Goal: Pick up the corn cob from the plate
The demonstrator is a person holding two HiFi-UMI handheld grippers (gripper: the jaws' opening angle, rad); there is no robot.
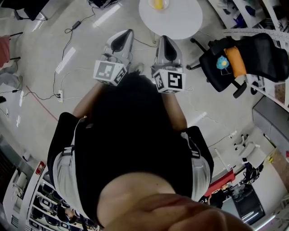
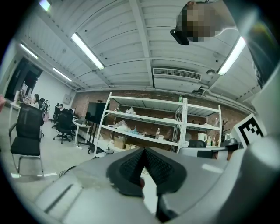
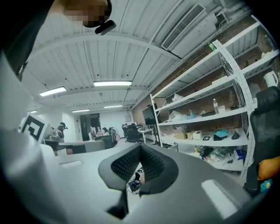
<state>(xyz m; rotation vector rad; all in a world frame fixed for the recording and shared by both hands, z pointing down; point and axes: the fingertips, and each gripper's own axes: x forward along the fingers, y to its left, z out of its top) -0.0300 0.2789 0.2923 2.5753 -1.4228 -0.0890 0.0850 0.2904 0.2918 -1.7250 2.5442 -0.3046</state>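
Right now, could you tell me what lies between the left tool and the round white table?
In the head view, only bare floor separates the left tool from the table.

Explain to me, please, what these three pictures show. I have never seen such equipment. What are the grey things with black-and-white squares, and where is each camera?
There is no robot here. A person holds a hand tool with two jaws in each hand. The head view comes from a camera on the person's head. It looks down past the black shirt to the left gripper and the right gripper. The patterned cube on each is part of the tool.

The other two pictures come from a camera riding on each gripper and looking along its jaws toward the shelves. In both, the jaws are closed together with nothing between them, so nothing is held.

Ahead stands a round white table with something yellow on it. This is probably the corn cob, but it is too small to be sure.
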